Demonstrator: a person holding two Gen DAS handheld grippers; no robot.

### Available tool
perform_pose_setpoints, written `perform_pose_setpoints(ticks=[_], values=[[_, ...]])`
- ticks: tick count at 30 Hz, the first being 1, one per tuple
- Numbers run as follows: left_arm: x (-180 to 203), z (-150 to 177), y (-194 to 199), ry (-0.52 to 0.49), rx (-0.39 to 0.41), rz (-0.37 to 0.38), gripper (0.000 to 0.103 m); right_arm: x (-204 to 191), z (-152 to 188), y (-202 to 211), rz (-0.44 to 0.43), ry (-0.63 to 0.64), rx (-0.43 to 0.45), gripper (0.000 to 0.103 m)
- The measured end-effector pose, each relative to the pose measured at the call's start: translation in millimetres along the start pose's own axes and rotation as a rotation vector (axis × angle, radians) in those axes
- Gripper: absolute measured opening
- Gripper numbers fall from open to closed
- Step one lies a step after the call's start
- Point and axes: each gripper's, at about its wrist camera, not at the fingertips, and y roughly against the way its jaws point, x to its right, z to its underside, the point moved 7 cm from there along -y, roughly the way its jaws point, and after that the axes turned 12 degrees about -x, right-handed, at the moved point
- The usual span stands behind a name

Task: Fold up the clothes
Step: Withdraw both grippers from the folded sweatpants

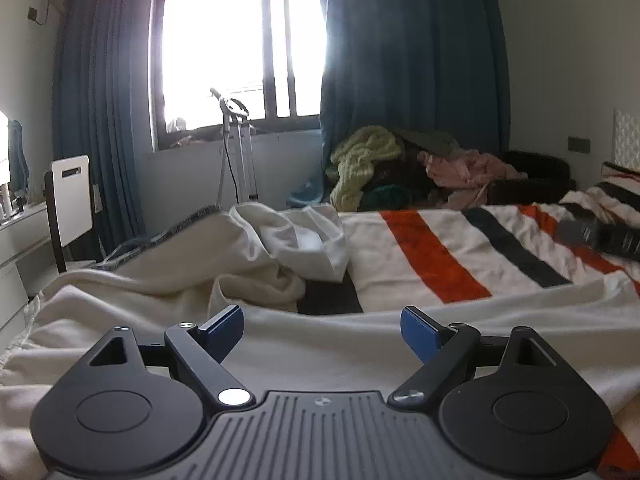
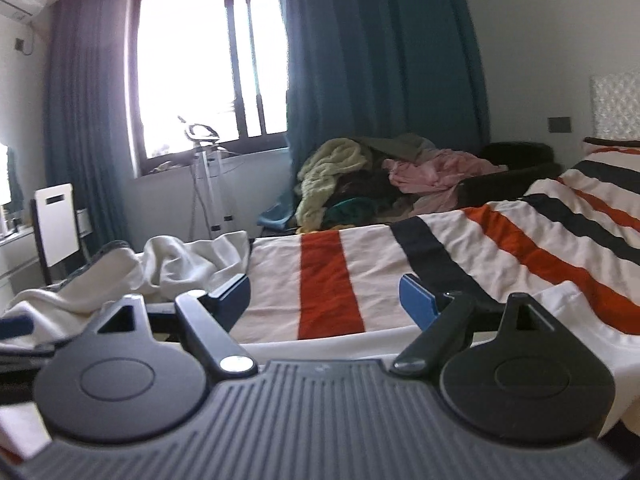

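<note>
Reach-in step: both the left gripper point(image 1: 322, 330) and right gripper point(image 2: 324, 298) have jaws released above the cream garment point(image 1: 160, 280); next, grasp its near edge

Right gripper point(image 2: 325, 300) jaws apart, empty, above striped blanket point(image 2: 328, 280); cream garment point(image 2: 176, 264) crumpled left.

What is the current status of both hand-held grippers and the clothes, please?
Left hand-held gripper open, empty. Right hand-held gripper open, empty. Cream garment crumpled on striped blanket, unfolded. Nothing in the way.
</note>
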Motion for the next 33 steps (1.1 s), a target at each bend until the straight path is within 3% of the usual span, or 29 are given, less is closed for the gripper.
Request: perform_pose_setpoints(ticks=[7,14,19,24,29,32,33], values=[[22.7,10.0,-35.2,-0.071,-0.063,0.032,0.087,19.5,-4.3,13.8,0.047,-0.07,0.003,0.084],[55.8,-26.1,-120.2,-0.185,-0.058,-0.046,0.087,52.1,-4.3,11.3,0.069,-0.19,-0.023,0.084],[80.2,-70.7,-208.0,-0.357,0.051,-0.217,0.087,75.2,3.3,-8.0,0.11,-0.257,-0.052,0.084],[103.4,-116.6,-289.5,-0.433,0.116,-0.36,0.087,90.7,16.8,-32.0,0.087,-0.38,-0.093,0.084],[118.1,-148.5,-371.8,-0.464,0.058,-0.455,0.085,95.3,24.1,-60.0,0.09,-0.386,-0.086,0.084],[117.4,-154.9,-413.2,-0.473,-0.008,-0.513,0.077,100.7,31.3,-78.9,0.065,-0.414,-0.105,0.084],[115.2,-156.2,-426.1,-0.468,-0.039,-0.531,0.071,102.3,34.2,-85.3,0.066,-0.42,-0.117,0.084]])
